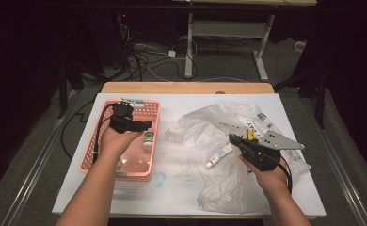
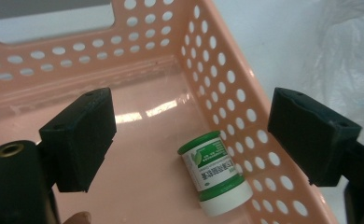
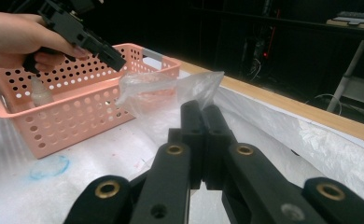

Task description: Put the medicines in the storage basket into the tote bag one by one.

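The left gripper (image 1: 146,125) is held over the pink perforated basket (image 1: 99,123), which stands on the left part of the white-covered desk (image 1: 172,188); in the left gripper view its two black jaws stand wide apart with nothing between the pads, and no pad touches anything. A small bottle (image 2: 216,173) with a green label and a white cap lies on its side on the basket floor, just beside the perforated right-hand wall, below and between the open jaws; in the high view the same bottle (image 1: 147,140) sits at the basket's right edge, next to the left hand (image 1: 118,139).

The right gripper (image 1: 232,138) is held over the crumpled clear plastic bag (image 1: 205,125) that covers the right half of the desk; in the right gripper view its jaws are pressed together, and a fold of the plastic bag (image 3: 171,86) rises just beyond the jaw tips; whether the film is pinched between the pads cannot be told. A small white tube (image 1: 219,156) lies on the bag near the right gripper, apart from it; the right hand (image 1: 268,176) grips the tool from below.
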`<state>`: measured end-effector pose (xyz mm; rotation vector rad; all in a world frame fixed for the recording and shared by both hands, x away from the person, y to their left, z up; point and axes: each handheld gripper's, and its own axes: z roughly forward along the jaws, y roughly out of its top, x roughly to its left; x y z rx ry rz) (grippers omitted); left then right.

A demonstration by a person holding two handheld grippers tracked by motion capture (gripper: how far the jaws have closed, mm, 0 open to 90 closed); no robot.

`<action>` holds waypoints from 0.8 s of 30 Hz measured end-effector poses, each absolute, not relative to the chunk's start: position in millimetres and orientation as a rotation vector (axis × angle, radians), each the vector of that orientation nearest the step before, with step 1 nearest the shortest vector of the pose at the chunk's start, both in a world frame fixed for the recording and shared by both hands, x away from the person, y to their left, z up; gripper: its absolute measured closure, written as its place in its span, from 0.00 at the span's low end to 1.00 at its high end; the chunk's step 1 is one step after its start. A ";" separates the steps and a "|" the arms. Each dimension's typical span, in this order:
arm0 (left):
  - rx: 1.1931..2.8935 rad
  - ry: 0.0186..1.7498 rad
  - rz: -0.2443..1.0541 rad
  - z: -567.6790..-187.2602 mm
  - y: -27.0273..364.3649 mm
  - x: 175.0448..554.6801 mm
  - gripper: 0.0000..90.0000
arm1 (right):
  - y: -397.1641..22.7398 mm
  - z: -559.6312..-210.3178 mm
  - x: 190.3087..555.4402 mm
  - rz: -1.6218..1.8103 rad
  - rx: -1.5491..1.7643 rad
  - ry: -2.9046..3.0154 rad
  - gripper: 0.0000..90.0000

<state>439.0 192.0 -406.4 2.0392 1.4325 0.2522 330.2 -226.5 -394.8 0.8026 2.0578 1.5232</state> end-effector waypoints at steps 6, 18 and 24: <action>2.134 1.487 0.164 -418.2 184.4 448.1 0.21 | -228.0 -393.3 329.8 1.528 0.803 2.049 1.00; 2.225 1.560 0.037 -434.1 173.6 455.6 0.42 | -228.7 -392.4 329.2 1.533 0.812 2.045 1.00; 2.247 1.581 0.012 -436.5 171.9 456.2 0.45 | -228.2 -392.4 329.2 1.536 0.806 2.046 1.00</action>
